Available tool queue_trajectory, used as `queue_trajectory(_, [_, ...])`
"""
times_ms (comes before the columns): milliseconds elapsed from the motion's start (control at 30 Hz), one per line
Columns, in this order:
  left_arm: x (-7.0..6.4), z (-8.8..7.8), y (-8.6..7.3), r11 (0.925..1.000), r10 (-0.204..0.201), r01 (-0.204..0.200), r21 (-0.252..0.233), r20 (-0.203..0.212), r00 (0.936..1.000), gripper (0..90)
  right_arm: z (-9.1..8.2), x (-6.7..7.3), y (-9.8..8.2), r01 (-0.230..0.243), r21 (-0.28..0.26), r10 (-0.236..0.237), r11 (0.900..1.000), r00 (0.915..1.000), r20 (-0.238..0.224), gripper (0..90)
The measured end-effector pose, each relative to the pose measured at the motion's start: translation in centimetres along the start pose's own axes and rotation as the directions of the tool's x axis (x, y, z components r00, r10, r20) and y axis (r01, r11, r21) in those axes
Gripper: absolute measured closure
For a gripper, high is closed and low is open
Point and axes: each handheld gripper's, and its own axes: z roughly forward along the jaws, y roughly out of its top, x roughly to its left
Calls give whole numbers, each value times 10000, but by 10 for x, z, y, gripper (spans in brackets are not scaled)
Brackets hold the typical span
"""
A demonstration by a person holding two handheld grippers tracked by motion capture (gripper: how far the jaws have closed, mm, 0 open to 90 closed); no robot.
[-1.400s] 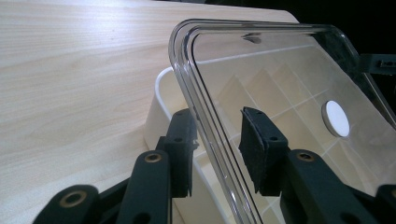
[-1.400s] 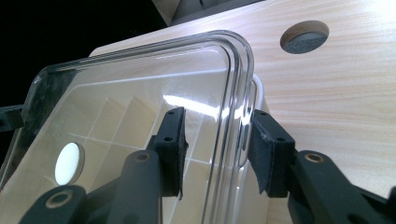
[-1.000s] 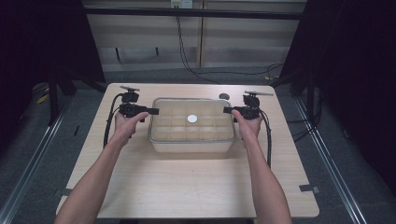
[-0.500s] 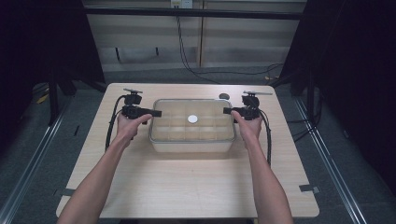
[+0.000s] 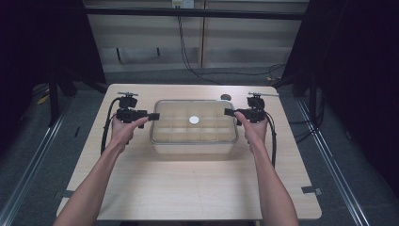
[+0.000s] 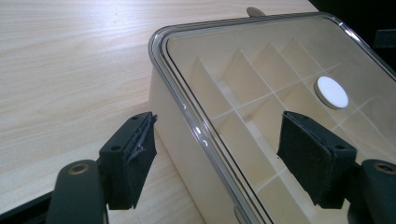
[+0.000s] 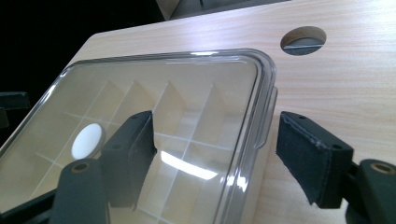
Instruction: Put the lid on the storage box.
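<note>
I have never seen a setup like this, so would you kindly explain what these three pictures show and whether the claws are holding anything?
There is no robot arm here: a person at a wooden table holds a two-jaw claw in each hand. The high view looks down from above the person's side, with the left claw and the right claw at the two short ends of a clear-lidded box. The box is split into compartments, and a small white disc sits at the middle of the lid. The other two pictures come from cameras riding on each claw, looking along its black jaws. In both, the jaws straddle the lid's rim without pressing it; they have just been opening, so nothing is held. A round hole in the table lies beyond the box.
</note>
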Motion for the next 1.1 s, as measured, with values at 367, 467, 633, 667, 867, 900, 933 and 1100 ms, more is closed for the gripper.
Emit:
queue_trajectory(367, [-7, -20, -10, 9984, 353, -347, -441, 129, 9993, 191, -22, 8, -10, 203, -421, -220, 9989, 9989, -404, 266])
queue_trajectory(467, [-8, -24, -12, 9980, 432, -429, -456, 54, 9991, 239, -28, 10, -13, 242, -542, -275, 9982, 9979, -595, 275])
queue_trajectory(633, [-15, -32, -17, 9958, 701, -699, -589, 19, 9975, 256, -35, 14, -21, 312, -643, -375, 9974, 9944, -986, 308])
queue_trajectory(667, [-15, -35, -18, 9952, 777, -774, -604, 39, 9970, 262, -37, 15, -22, 358, -622, -416, 9974, 9947, -940, 315])
queue_trajectory(867, [-16, -48, -31, 9946, 787, -781, -677, 54, 9969, 279, -51, 18, -31, 585, -844, -687, 9947, 9899, -1239, 313])
queue_trajectory(900, [-16, -49, -32, 9946, 793, -790, -675, 12, 9969, 282, -55, 18, -33, 591, -921, -704, 9940, 9896, -1255, 313])
queue_trajectory(933, [-17, -51, -35, 9944, 729, -727, -767, -8, 9973, 284, -57, 18, -34, 614, -963, -734, 9935, 9893, -1263, 313])
queue_trajectory(1100, [-20, -62, -47, 9904, 935, -960, -997, -292, 9952, 316, -71, 19, -45, 699, -934, -818, 9932, 9882, -1296, 320])
